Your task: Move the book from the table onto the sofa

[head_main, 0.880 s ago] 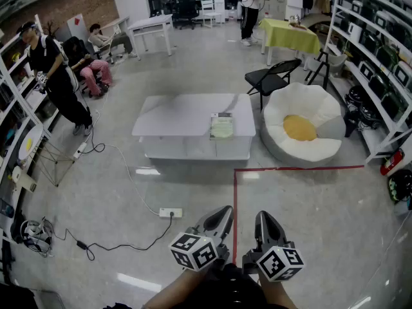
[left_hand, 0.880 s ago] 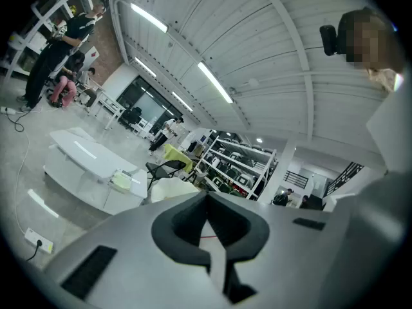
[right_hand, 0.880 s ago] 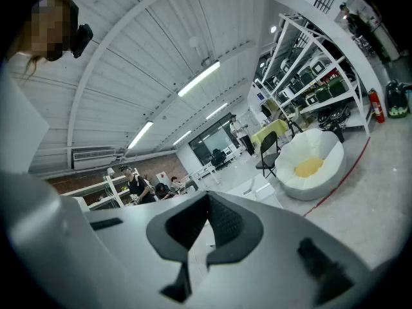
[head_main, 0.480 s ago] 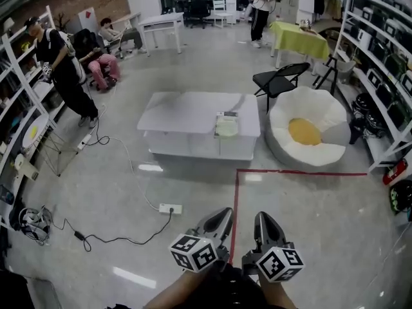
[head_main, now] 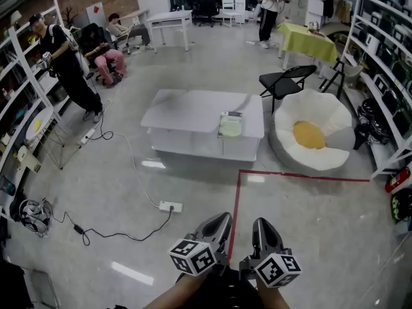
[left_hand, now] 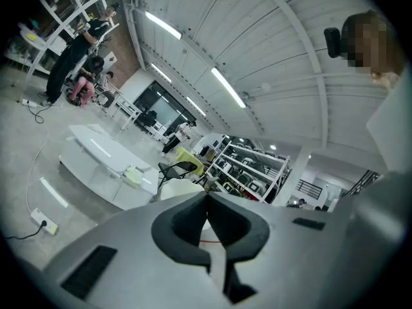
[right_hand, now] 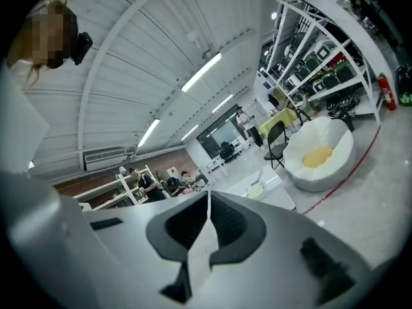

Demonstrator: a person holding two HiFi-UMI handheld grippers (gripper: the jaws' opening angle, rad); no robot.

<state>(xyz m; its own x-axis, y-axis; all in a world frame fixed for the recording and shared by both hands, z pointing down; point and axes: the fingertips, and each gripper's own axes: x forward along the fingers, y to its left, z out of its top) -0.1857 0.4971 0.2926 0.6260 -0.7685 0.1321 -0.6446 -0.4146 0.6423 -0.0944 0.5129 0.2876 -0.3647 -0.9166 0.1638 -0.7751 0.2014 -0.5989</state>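
I held my left tool [head_main: 221, 221] and my right tool [head_main: 262, 225] side by side, low and close in front of me. Both pointed roughly level toward the work ahead. Each had its jaws fully together with nothing between them, which suited an approach: there was nothing within reach to grip yet, and closed tools carry compactly.

The book [head_main: 230, 125] lay flat on the white table [head_main: 187, 111], well ahead of both tools and almost straight beyond the gap between them. It sat at the table's near right corner, close to the edge. I judged that handy, since that corner faces the sofa. The sofa [head_main: 322, 108], a white beanbag with a yellow cushion [head_main: 309, 134] in its hollow, stood ahead and to the right of my right tool, just beside the table's right end. A black folding chair [head_main: 286, 79] stood beyond it.

A red tape line [head_main: 235, 205] ran along the floor from between my tools toward the table, then turned right in front of the sofa.

I could read no writing. The book's pale green cover was too small to make out, and the cubes on my tools bore only black-and-white square markers.
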